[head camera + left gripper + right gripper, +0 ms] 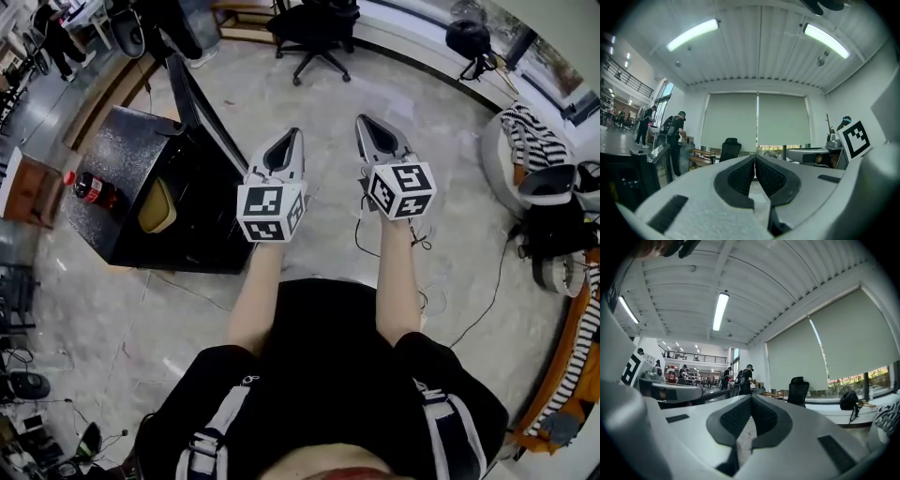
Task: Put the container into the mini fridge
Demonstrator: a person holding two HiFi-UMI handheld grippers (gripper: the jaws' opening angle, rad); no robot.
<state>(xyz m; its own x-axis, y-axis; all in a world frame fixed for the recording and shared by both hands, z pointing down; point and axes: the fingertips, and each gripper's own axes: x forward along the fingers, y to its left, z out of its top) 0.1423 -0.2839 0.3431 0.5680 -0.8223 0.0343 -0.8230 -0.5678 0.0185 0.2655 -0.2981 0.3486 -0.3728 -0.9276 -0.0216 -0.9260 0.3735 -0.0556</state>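
Observation:
The black mini fridge (112, 150) stands on the floor at the left in the head view, with its door (204, 111) swung open. A yellowish container (157, 206) sits inside it. Both grippers are held up in front of the person, to the right of the fridge and pointing away from the body. My left gripper (295, 134) is shut with nothing between its jaws, and its black pads (740, 176) meet at the tip. My right gripper (361, 120) is also shut and empty, its pads (764, 416) pressed together.
A cola bottle (94, 190) lies on top of the fridge. A wooden box (28, 187) stands left of it. A black office chair (319, 28) is ahead. Striped cloth (534, 131) and a black bag (553, 230) sit at the right. A cable (473, 314) runs across the floor.

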